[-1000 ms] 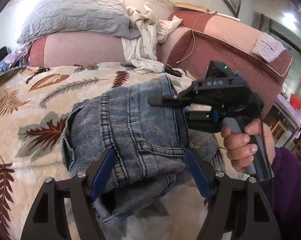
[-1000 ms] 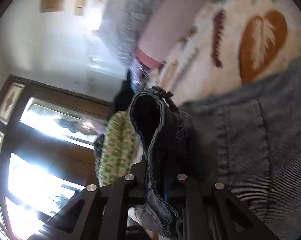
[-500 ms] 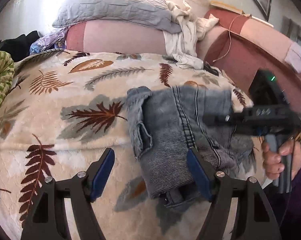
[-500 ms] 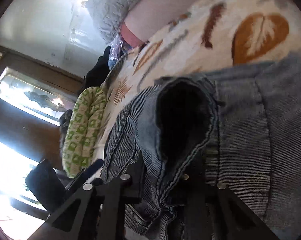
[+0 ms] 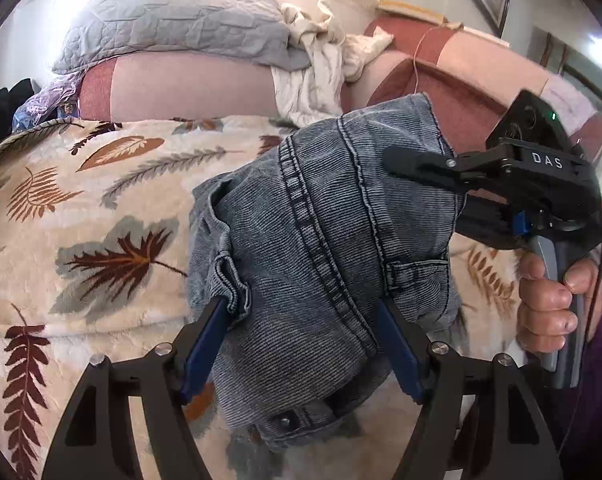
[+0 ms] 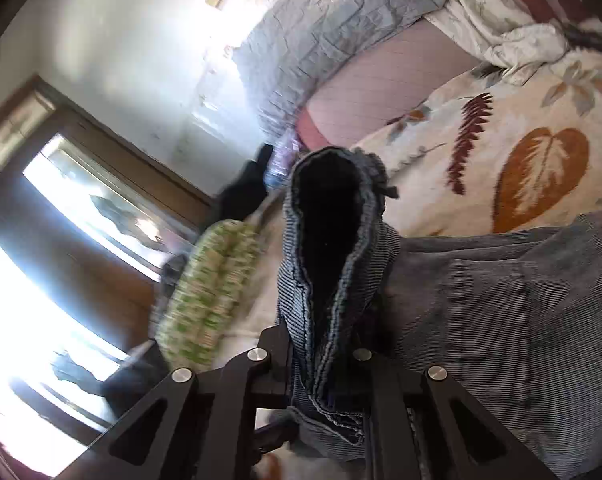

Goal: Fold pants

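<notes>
Straddling the bundle, the left gripper (image 5: 301, 344) has its blue pads (image 5: 203, 350) spread wide on either side of the pants (image 5: 321, 248); the left pad sits against a belt loop and the right one lies just beside the main seam, but whether either presses the cloth cannot be told. The pants are faded blue-grey denim with a fine ribbed weave, gathered into a thick, rounded wad. A double-stitched seam runs diagonally down the middle, a pocket corner shows at the right, and a metal rivet sits on the waistband at the lower edge, nearest the camera. The lower part of the wad rests on a cream blanket (image 5: 81, 208) printed with brown, rust and grey leaves.

Higher up, the right gripper (image 5: 397, 160), held by a hand (image 5: 549, 304) at the right edge, has its fingers pressed together on the upper fold of denim. Its own camera shows the cloth pinched between the closed fingers (image 6: 333, 364), standing up as a dark-lined hollow tube of fabric, with a flatter stretch of denim spreading away to the right.

Beyond the blanket stands a pink sofa back (image 5: 189, 88), with a grey quilted pillow (image 5: 173, 20) on top and a crumpled white cloth (image 5: 313, 64) draped beside it.
</notes>
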`<action>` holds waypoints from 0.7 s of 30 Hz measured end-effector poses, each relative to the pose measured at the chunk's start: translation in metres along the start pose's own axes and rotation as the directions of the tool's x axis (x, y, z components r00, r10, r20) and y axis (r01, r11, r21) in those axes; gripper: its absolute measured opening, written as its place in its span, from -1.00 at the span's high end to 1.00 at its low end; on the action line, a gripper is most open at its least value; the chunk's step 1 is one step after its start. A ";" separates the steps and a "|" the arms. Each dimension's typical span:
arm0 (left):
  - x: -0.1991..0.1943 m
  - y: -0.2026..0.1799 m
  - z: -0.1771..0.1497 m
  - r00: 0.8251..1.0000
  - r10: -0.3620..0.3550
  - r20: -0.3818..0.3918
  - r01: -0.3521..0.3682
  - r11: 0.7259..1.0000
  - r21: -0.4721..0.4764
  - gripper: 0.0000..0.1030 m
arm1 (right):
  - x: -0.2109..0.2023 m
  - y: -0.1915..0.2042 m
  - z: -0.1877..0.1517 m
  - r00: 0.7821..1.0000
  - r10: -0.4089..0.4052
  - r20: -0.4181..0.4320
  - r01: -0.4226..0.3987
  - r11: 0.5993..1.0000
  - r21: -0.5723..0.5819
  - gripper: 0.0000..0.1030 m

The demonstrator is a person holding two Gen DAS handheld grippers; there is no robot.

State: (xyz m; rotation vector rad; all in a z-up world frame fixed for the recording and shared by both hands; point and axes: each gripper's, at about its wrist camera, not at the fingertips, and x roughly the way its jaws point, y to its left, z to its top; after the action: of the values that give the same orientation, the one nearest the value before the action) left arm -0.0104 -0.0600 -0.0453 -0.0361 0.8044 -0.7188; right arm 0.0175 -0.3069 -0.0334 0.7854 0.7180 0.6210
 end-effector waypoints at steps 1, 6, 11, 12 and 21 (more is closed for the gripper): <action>-0.008 0.003 0.000 1.000 -0.015 0.017 0.015 1.000 -0.006 -0.45 | 0.000 0.006 0.001 0.999 0.033 0.002 -0.033 0.999 -0.001 0.80; -0.041 0.016 0.004 0.995 -0.044 0.086 0.045 0.999 -0.014 -0.46 | 0.007 0.044 -0.002 0.991 0.131 -0.026 -0.132 0.991 -0.037 0.82; -0.028 0.009 0.012 0.992 -0.110 0.062 0.112 0.993 -0.044 -0.47 | -0.010 0.043 -0.001 0.992 0.125 0.017 -0.125 0.992 -0.019 0.82; -0.022 0.003 0.015 0.992 -0.117 0.051 0.119 0.992 -0.040 -0.47 | -0.015 0.037 0.000 0.993 0.117 0.031 -0.117 0.993 -0.006 0.83; 0.041 -0.050 0.030 0.992 -0.105 -0.065 0.108 0.992 0.057 -0.47 | -0.076 -0.073 0.013 0.987 -0.115 0.114 0.087 0.970 0.226 0.83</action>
State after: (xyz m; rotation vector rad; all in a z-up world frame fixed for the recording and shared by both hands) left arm 0.0000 -0.1300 -0.0364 -0.0027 0.8445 -0.8483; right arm -0.0022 -0.4077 -0.0596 0.9777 0.7131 0.3992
